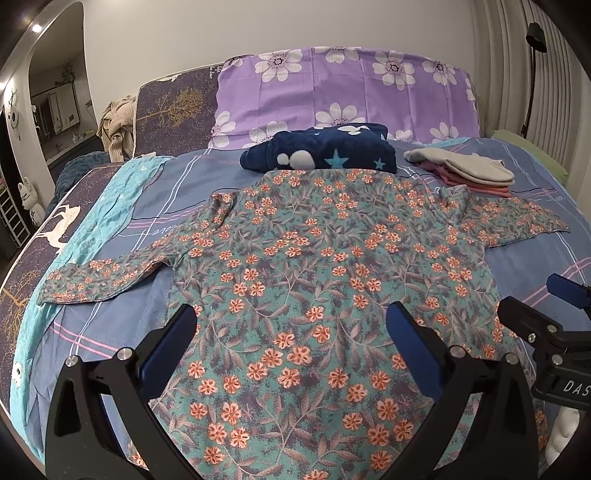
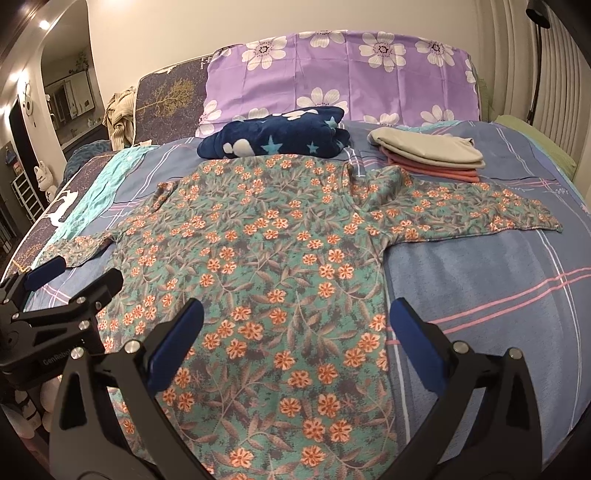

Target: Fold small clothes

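Left wrist view | both grippers (image 1: pixel 291 325) (image 2: pixel 295 321) spread wide — empty | floral shirt (image 1: pixel 314 258) hem cut off below

Both views are evenly lit by soft indoor light, with no hard shadows on the bed (image 1: pixel 532 221). The left wrist view reads cooler, the right wrist view warmer and yellower. Small ceiling lights (image 2: pixel 43 24) glare at far left, by a dim doorway. Fisheye distortion bends the far wall and the bed's edges, and dark vignetting fills the corners. The floral shirt (image 1: pixel 314 280) is sharp, with slight softness at the rim
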Demonstrator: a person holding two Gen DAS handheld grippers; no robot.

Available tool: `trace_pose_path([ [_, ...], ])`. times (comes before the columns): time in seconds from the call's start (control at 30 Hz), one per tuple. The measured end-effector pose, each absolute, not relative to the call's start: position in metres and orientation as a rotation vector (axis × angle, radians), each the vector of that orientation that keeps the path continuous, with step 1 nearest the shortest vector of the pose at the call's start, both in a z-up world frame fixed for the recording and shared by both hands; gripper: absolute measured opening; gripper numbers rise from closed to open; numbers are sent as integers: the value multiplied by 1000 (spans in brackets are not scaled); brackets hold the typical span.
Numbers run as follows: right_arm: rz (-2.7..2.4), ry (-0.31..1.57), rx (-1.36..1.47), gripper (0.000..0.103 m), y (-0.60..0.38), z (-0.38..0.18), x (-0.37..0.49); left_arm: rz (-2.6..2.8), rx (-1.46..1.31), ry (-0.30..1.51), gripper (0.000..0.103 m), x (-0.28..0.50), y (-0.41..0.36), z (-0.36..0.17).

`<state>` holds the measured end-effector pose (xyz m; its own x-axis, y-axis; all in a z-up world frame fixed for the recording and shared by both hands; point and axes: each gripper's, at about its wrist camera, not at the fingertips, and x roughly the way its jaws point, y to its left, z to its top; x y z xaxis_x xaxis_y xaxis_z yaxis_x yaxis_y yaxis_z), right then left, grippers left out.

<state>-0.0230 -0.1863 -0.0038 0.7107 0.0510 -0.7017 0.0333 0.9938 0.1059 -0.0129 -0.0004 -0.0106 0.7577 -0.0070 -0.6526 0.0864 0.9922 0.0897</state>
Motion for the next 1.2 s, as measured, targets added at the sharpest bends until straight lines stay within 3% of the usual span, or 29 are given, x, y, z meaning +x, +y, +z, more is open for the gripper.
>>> trace_pose_path([
  [1.2, -4, 790, 86, 101, -180, -8, -23, -60, 142, 726, 102, -13, 0, -26],
])
